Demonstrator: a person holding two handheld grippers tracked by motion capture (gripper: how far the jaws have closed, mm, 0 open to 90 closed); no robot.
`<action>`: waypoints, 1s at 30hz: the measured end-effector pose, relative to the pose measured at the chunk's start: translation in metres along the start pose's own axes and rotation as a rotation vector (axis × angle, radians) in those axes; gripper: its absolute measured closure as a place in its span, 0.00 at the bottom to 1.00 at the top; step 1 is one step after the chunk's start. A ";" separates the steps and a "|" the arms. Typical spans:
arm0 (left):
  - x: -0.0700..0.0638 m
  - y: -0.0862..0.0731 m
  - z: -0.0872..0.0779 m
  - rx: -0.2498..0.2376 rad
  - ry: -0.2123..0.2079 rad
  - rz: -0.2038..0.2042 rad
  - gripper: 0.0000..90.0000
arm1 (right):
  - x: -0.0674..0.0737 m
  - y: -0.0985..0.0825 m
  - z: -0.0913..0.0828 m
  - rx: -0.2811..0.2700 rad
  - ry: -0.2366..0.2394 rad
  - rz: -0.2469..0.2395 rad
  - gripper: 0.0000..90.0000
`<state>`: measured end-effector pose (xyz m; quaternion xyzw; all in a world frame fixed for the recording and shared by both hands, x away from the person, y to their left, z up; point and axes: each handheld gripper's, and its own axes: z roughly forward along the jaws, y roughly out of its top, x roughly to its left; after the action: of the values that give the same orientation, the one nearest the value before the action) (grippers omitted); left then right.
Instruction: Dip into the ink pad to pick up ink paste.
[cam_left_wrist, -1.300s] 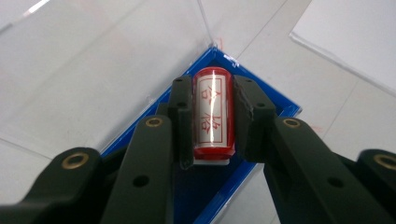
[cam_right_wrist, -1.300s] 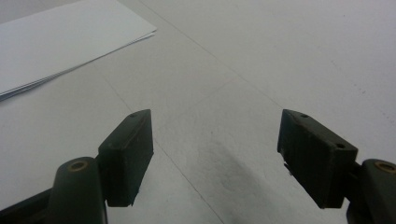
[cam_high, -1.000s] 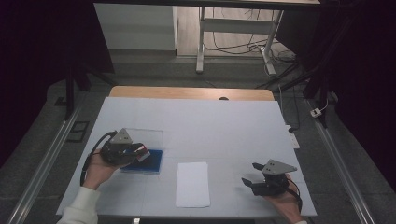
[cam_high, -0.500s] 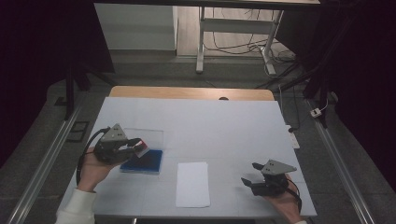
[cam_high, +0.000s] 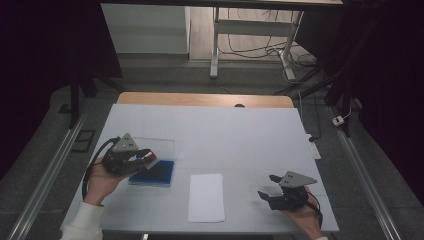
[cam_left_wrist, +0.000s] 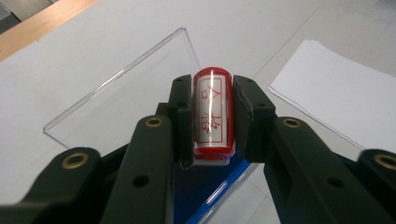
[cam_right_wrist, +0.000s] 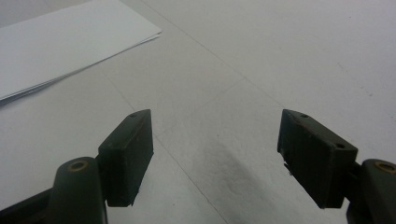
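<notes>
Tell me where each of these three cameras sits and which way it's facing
High view: above the person's side, looking forward and down on the table; both forearms, left gripper and right gripper show.
Left gripper view: rides the left gripper, looking along jaws clamped on a red stamp over the blue ink pad.
Right gripper view: rides the right gripper, facing bare table between open jaws.
Shared: the white paper shows in all three.

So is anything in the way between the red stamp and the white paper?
Nothing visible. The left gripper holds the stamp over the blue pad; bare table lies between it and the paper.
</notes>
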<state>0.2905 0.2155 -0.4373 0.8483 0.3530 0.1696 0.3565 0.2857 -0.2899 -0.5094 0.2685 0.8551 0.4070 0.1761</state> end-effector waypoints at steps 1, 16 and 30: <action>0.001 -0.001 0.002 0.006 -0.001 -0.003 0.78 | 0.000 0.000 0.000 -0.001 0.000 -0.002 0.30; 0.004 -0.008 0.023 0.067 0.019 -0.013 0.78 | 0.000 0.000 0.002 -0.001 0.015 0.010 0.30; 0.004 -0.013 0.041 0.141 0.021 -0.006 0.78 | 0.000 -0.002 0.002 0.018 0.009 0.010 0.30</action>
<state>0.3091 0.2044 -0.4745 0.8683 0.3705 0.1523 0.2927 0.2864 -0.2895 -0.5122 0.2724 0.8583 0.4014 0.1675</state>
